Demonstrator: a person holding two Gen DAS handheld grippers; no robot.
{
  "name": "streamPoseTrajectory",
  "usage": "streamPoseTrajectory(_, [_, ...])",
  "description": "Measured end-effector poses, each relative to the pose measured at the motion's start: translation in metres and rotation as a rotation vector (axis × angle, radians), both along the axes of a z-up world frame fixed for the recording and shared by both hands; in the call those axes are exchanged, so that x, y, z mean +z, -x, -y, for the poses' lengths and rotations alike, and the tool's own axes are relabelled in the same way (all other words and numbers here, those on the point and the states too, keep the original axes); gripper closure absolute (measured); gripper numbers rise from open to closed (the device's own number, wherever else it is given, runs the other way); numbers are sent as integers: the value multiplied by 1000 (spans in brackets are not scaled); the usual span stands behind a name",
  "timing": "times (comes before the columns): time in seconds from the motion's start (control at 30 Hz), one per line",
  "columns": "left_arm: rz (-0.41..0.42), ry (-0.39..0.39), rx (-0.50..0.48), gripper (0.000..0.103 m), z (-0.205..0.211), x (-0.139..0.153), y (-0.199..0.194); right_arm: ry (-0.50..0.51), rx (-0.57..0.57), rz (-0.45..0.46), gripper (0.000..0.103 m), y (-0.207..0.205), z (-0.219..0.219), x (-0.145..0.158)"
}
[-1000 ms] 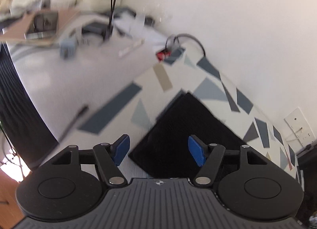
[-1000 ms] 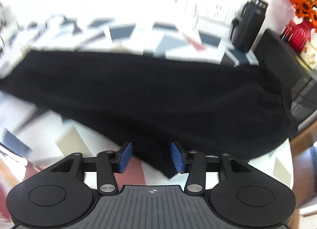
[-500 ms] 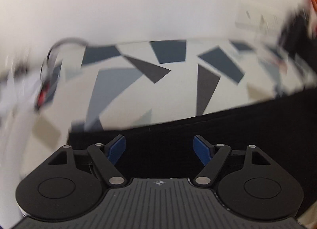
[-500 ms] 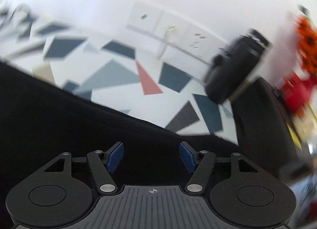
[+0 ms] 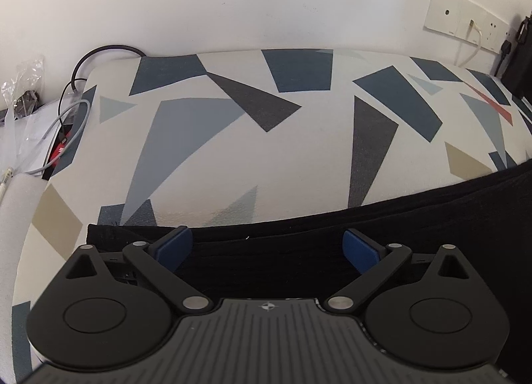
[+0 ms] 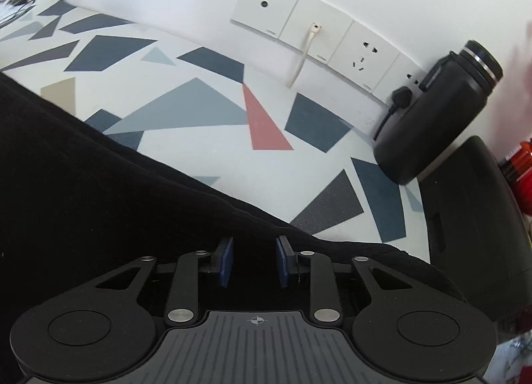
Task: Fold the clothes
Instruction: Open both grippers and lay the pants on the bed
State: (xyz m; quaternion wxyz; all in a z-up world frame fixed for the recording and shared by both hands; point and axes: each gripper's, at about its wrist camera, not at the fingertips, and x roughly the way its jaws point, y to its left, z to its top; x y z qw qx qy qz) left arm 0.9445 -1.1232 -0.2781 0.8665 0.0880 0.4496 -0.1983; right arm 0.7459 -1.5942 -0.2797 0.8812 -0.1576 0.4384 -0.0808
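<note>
Both tongs sit over the black garment's (image 5: 415,214) far edge on the patterned bench (image 5: 299,158), apparently to lift it for folding: left tongs (image 5: 267,246) have just been opening wide, nothing pinched, while right tongs (image 6: 254,261) have just been closing narrow, whether on cloth I cannot tell.

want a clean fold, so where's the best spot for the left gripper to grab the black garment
Take the black garment at its far corner, where the long edge lying against the patterned tabletop ends. Come down from above with the left gripper, one jaw slipping under the edge. The cloth lies flat in layers, so only edges and corners offer a hold. Its jaws have just been opening and stand wide over that edge, gripping nothing.
</note>
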Motion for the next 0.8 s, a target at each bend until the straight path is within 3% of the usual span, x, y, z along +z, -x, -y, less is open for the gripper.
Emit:
streamPoseTrajectory(0.07, [8, 32, -6, 4, -1, 6, 4, -47, -14, 20, 88, 2, 5, 7])
streamPoseTrajectory(0.13, [29, 47, -35, 4, 1, 13, 10, -104, -27, 59, 102, 5, 9, 18])
streamPoseTrajectory(0.23, [63, 21, -126, 4, 11, 19, 21, -91, -23, 101, 102, 5, 6, 28])
streamPoseTrajectory(0.33, [77, -19, -242, 4, 23, 17, 31, -80, 64, 54, 101, 3, -1, 28])
streamPoseTrajectory(0.43, [100, -79, -338, 5, 36, 8, 39, -72, 150, 14, 69, 2, -10, 22])
streamPoseTrajectory(0.5, [107, -94, -367, 20, 39, 3, 40, 4, 199, -22, 58, -2, -22, 12])
streamPoseTrajectory(0.6, [102, -67, -375, 29, 37, -2, 40, 61, 228, -57, 60, -7, -27, -1])
streamPoseTrajectory(0.63, [100, -54, -372, 32, 35, -2, 40, 40, 221, -51, 64, -7, -23, -1])
streamPoseTrajectory(0.67, [101, -43, -366, 40, 34, -1, 40, 15, 201, -52, 89, -7, -19, -2])
streamPoseTrajectory(0.7, [110, -42, -352, 59, 33, 0, 41, 15, 175, -59, 103, -9, -15, -3])
streamPoseTrajectory(0.73, [124, -48, -333, 69, 32, 1, 42, 2, 165, -63, 103, -9, -12, -4])
streamPoseTrajectory(0.77, [134, -57, -308, 86, 32, 1, 42, -16, 157, -52, 103, -7, -9, -5])
streamPoseTrajectory(0.8, [125, -44, -282, 87, 30, 2, 39, -35, 150, -39, 103, -4, -7, -5])
